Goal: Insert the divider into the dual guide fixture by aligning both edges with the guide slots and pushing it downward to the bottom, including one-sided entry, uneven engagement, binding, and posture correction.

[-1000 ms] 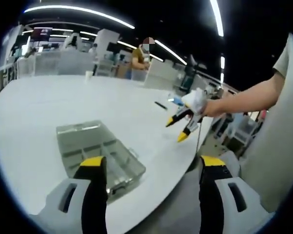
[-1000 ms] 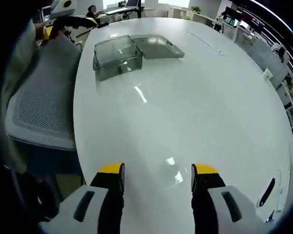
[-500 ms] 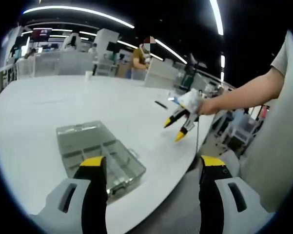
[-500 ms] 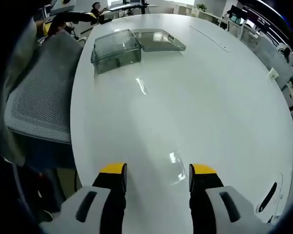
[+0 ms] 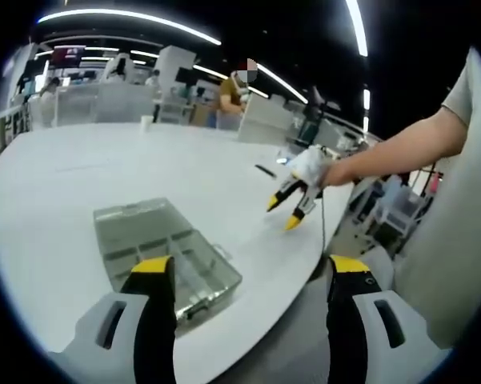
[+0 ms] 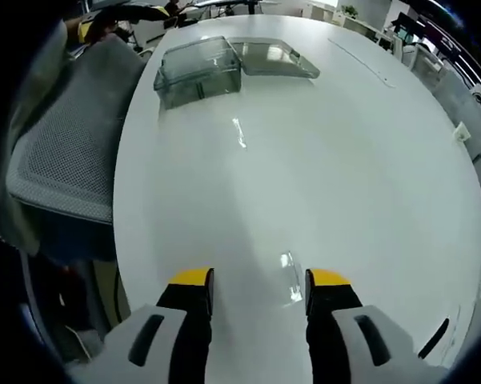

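Both tools are empty, jaws apart: left tool (image 5: pixel 244 280) near the clear box (image 5: pixel 166 250), right tool (image 6: pixel 259 290) over bare table (image 6: pixel 344 160). Approach step; next, locate the divider.

Yellow-tipped black gripper (image 6: pixel 258 280), grey sleeve (image 5: pixel 464 96)

White table (image 6: pixel 320 160); grey mesh chair (image 6: pixel 64 160) beside it.
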